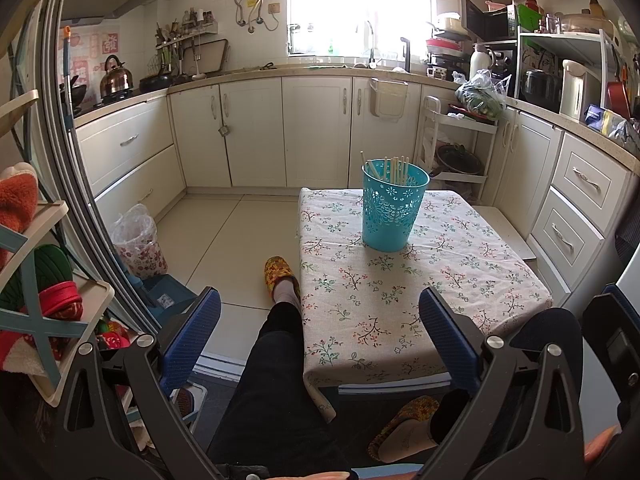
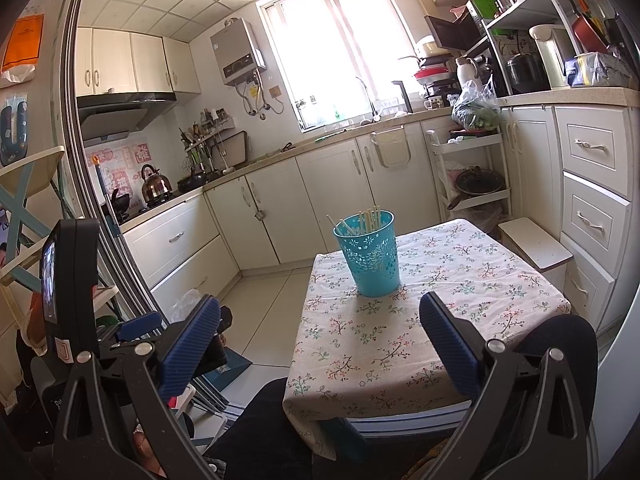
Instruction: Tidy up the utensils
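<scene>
A teal perforated holder (image 1: 393,208) (image 2: 370,254) stands upright on the far part of a small table with a floral cloth (image 1: 460,272) (image 2: 460,280). Several pale chopsticks (image 1: 394,170) (image 2: 366,218) stick up out of it. My left gripper (image 1: 320,332) is open, held back from the table's near edge with nothing between its blue pads. My right gripper (image 2: 320,340) is open too, over the table's near edge, also holding nothing. The left gripper's body (image 2: 72,280) shows at the left of the right wrist view.
A person's legs in black trousers (image 1: 276,360) and patterned slippers (image 1: 278,274) sit left of the table. White kitchen cabinets (image 1: 256,132) line the walls. A lined bin (image 1: 140,242) stands on the floor at left, and a white trolley (image 1: 452,148) behind the table.
</scene>
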A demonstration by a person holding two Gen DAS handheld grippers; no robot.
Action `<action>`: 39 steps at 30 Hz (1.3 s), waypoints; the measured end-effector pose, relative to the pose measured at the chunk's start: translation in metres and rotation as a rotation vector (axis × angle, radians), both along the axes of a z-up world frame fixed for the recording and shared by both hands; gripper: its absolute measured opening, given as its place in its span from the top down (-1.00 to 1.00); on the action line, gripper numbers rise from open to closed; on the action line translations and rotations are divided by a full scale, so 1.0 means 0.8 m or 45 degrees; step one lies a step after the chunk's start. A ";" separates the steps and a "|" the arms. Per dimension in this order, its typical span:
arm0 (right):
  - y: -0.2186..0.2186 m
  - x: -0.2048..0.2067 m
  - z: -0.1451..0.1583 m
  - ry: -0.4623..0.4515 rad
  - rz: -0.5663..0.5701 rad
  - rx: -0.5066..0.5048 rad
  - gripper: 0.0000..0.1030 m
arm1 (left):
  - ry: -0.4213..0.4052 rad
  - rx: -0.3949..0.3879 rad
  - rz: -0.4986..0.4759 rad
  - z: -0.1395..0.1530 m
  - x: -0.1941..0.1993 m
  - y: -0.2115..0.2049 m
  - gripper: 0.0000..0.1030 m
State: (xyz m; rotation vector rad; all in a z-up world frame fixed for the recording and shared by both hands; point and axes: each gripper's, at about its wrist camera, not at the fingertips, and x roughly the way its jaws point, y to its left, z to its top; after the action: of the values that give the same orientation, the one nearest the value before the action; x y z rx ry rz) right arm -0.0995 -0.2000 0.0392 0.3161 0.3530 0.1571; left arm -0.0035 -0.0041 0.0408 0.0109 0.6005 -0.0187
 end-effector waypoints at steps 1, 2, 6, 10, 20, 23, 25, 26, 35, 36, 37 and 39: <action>0.000 0.000 0.000 0.000 0.000 -0.001 -0.86 | -0.001 0.000 0.001 0.000 0.000 0.000 -0.85; 0.000 0.000 0.000 0.000 -0.001 -0.001 -0.86 | -0.002 0.000 0.000 0.001 -0.001 0.000 -0.85; -0.001 -0.001 0.000 0.000 -0.001 0.000 -0.86 | 0.000 -0.002 -0.002 0.002 -0.002 0.001 -0.85; 0.000 0.000 0.000 -0.001 -0.001 -0.001 -0.86 | -0.001 0.008 0.000 0.003 -0.001 0.002 -0.85; 0.001 -0.002 -0.005 -0.003 0.001 0.008 -0.86 | 0.009 0.017 -0.008 0.001 0.000 0.001 -0.85; 0.001 -0.001 -0.006 0.002 -0.002 0.009 -0.86 | 0.010 0.024 -0.018 -0.002 0.001 -0.001 -0.85; 0.000 0.003 -0.007 0.009 -0.003 0.009 -0.86 | 0.013 0.035 -0.025 -0.005 0.006 -0.003 -0.85; -0.002 0.006 -0.008 0.015 -0.002 0.010 -0.86 | 0.017 0.036 -0.029 -0.006 0.008 -0.005 -0.85; -0.011 0.049 -0.023 0.092 -0.039 -0.009 -0.86 | 0.086 -0.008 -0.084 -0.035 0.058 0.002 -0.85; -0.017 0.059 -0.026 0.116 -0.048 -0.003 -0.86 | 0.088 0.001 -0.081 -0.036 0.064 0.001 -0.85; -0.022 0.070 -0.030 0.140 -0.063 -0.008 -0.86 | 0.094 0.012 -0.078 -0.039 0.071 0.000 -0.85; -0.034 0.090 -0.038 0.173 -0.100 -0.032 -0.86 | 0.129 -0.001 -0.092 -0.043 0.088 -0.002 -0.85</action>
State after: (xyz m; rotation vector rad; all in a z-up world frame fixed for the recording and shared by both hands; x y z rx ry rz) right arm -0.0271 -0.2271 0.0086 0.3162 0.4757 0.0544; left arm 0.0667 -0.0057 0.0061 0.0313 0.7010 -0.0899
